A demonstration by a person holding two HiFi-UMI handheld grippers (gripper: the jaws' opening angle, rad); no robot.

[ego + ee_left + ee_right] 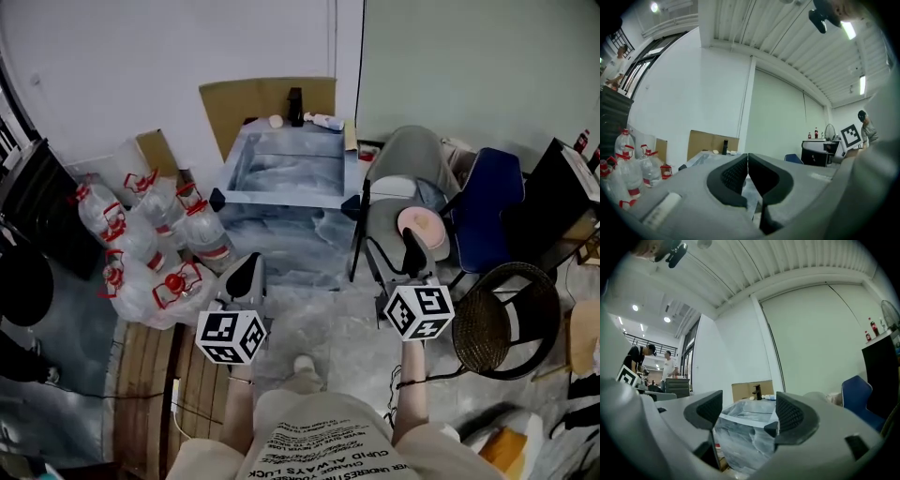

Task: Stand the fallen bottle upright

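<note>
The person's printed shirt (323, 445) is closest under the head camera. Just ahead of it are the marker cubes of the two grippers, held low over the floor and well short of the work. The left gripper (246, 270) has its fingers pressed together on nothing; its own view shows the two dark pads meeting along a thin seam. The right gripper (412, 246) has its fingers spread wide and empty, and its view looks through the gap at the plastic-wrapped bench (281, 199).

The fallen bottle (326, 120) is pale and lies on its side at the far edge of that bench, toward the right corner, in front of a cardboard sheet (267, 98). Near it on the left a dark bottle (295, 106) stands upright. Further left lies a small pale round thing (275, 121) that I can't identify. Large water jugs (155, 244) are piled on the floor to the left, and chairs (412, 183) crowd the right.

This looks like the approach step, with nothing on the bench touched yet. The next move probably calls for stepping in and reaching across the whole bench. The right gripper seems better placed, being open already and on the bottle's side. It would need to come across the bottle's body, close firmly, then swing it up onto its base without knocking the dark bottle.
</note>
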